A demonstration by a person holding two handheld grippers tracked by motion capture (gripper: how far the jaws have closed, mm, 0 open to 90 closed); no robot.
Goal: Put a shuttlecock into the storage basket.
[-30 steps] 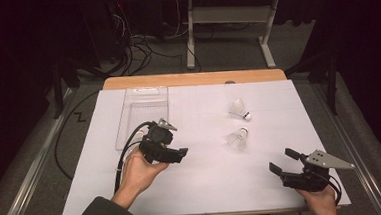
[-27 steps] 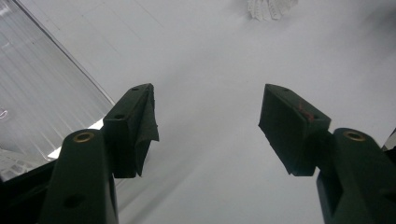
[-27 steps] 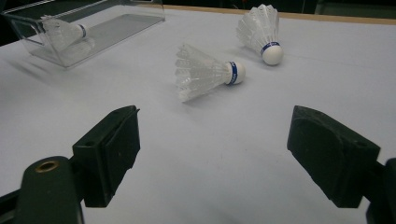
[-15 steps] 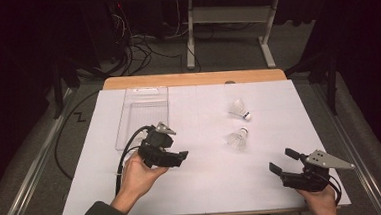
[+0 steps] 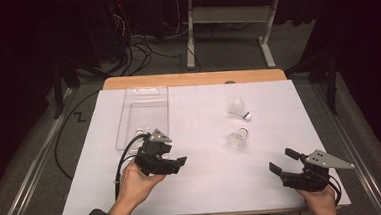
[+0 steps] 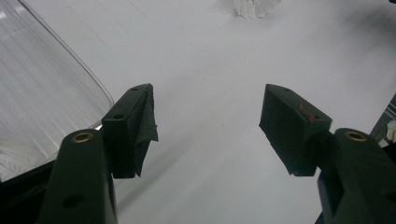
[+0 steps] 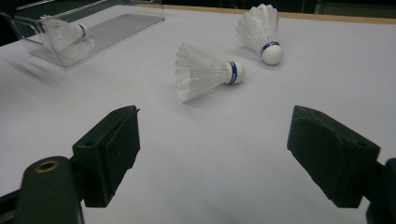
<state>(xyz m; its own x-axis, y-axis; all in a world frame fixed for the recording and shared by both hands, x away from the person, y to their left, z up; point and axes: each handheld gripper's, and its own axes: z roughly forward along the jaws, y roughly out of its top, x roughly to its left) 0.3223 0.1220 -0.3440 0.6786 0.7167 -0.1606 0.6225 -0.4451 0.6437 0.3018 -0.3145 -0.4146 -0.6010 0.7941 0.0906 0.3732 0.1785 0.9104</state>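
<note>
One shuttlecock (image 7: 63,32) already lies inside the clear plastic tray (image 5: 144,113) at the worktop's (image 5: 208,186) far left; two more lie loose on the white sheet toward the far right edge, the nearer shuttlecock (image 5: 238,138) on its side with its cork pointing away from the person, the farther shuttlecock (image 5: 239,109) just beyond it. The left tool (image 5: 174,164) hangs just beside the tray's near end, jaws wide apart with nothing between them. Compared with a second ago it has drifted slightly toward the loose pair, which suggests the tray drop is done and the next pickup is starting. The right tool (image 5: 281,161) waits at the near right corner, unmoved, jaws spread and empty, facing the nearer shuttlecock
</note>
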